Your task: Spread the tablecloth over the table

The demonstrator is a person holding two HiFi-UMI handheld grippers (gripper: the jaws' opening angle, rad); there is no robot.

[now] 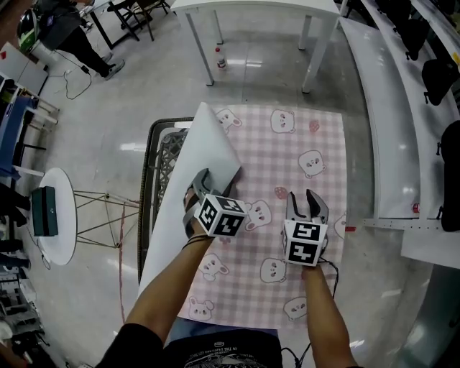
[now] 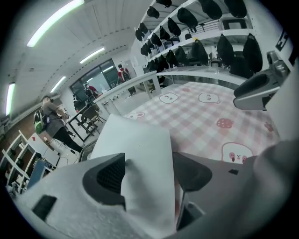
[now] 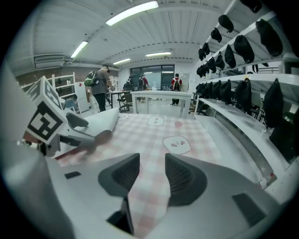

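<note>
A pink checked tablecloth [image 1: 287, 158] with bear prints covers the table. Its left part is folded over as a white-backed flap [image 1: 205, 144]. My left gripper [image 1: 214, 183] is at the flap's lower right corner. In the left gripper view the flap [image 2: 135, 144] lies between the wide-apart jaws of the left gripper [image 2: 149, 168], which do not pinch it. My right gripper [image 1: 307, 201] hovers open over the flat cloth to the right, with only the cloth [image 3: 159, 135] showing through the gap of the right gripper [image 3: 152, 172]. The right gripper view also shows the flap [image 3: 100, 122] beside the left gripper [image 3: 70, 123].
A black wire basket [image 1: 162, 158] stands against the table's left side. A small round white table [image 1: 57, 215] with a dark box is further left. A long white shelf [image 1: 381, 108] runs along the right, and another white table [image 1: 251, 7] stands beyond. A person [image 1: 65, 29] stands far left.
</note>
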